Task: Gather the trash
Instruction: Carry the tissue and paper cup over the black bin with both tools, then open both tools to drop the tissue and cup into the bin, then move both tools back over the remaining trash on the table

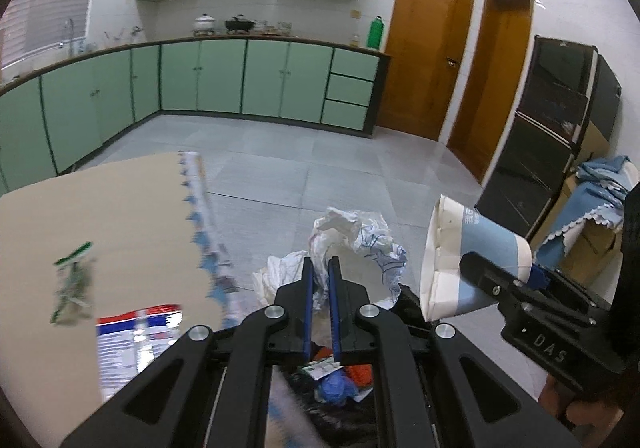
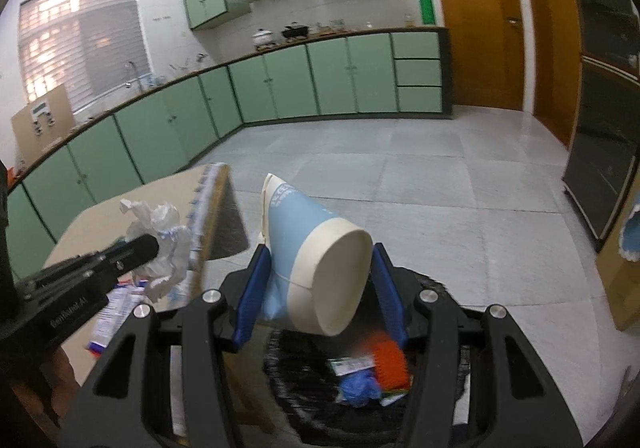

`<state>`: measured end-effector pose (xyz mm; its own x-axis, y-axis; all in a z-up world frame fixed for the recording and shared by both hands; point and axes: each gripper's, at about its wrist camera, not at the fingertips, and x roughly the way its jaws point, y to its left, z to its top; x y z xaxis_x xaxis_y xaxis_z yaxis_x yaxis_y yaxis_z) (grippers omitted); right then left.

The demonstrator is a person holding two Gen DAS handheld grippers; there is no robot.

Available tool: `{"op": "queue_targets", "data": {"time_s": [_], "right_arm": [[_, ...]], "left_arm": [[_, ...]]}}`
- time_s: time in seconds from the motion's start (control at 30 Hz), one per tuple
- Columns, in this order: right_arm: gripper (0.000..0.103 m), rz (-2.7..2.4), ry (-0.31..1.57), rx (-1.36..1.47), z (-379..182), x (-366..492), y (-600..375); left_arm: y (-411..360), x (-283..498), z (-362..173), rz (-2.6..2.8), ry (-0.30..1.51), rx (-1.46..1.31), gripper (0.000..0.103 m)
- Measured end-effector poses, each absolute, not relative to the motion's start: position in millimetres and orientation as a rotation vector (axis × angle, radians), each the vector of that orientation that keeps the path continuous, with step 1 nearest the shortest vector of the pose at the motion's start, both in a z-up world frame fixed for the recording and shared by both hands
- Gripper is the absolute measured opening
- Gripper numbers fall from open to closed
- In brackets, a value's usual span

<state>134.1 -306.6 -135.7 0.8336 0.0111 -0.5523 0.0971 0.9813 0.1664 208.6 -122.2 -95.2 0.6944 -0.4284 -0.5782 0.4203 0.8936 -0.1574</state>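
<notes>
The crumpled white paper (image 1: 352,244) is pinched tight in the nearly closed left gripper (image 1: 321,268) and the squashed blue-and-white paper cup (image 2: 316,252) is clamped half-wide in the right gripper (image 2: 320,284), both above the black-lined bin (image 2: 444,288) beside the table (image 1: 100,216).

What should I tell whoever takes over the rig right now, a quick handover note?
Left tongs: shut on crumpled paper.
Right tongs: shut on a squashed blue-and-white paper cup.
Both loads hang above the black-lined trash bin, which already holds blue, orange and printed scraps.
Left to do: drop both in, then clear the table: a green-printed wrapper and a red-and-blue printed packet remain there.
</notes>
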Motion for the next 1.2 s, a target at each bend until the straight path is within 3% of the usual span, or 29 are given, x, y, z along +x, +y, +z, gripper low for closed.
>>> {"op": "queue_targets", "data": {"time_s": [0.23, 0.37, 0.57, 0.7, 0.87, 1.03, 1.2], "right_arm": [[0.051, -0.105, 0.614, 0.217, -164.4, 140.7, -349.6], [0.057, -0.126, 0.637, 0.214, -179.2, 146.8, -363.3], [0.066, -0.159, 0.687, 0.240, -207.1, 155.7, -380.9], [0.072, -0.182, 0.695, 0.266, -213.9, 155.3, -386.8], [0.079, -0.207, 0.679, 0.270, -208.6, 151.8, -389.2], [0.094, -0.227, 0.623, 0.226, -186.9, 145.0, -374.1], [0.096, -0.180, 0.584, 0.234, -165.6, 138.1, -350.2]], "left_arm": [[-162.4, 225.7, -111.9, -0.508, 0.677, 0.014, 0.007], [-181.9, 237.7, -123.8, -0.513, 0.710, 0.035, 0.008], [-202.0, 252.6, -135.8, -0.516, 0.741, 0.066, 0.019], [-202.4, 256.7, -136.1, -0.526, 0.753, 0.048, 0.041], [-190.3, 254.4, -121.4, -0.518, 0.720, 0.030, 0.054], [-157.7, 243.2, -96.0, -0.484, 0.647, 0.007, 0.077], [-110.2, 231.2, -73.3, -0.407, 0.583, -0.011, 0.085]]}}
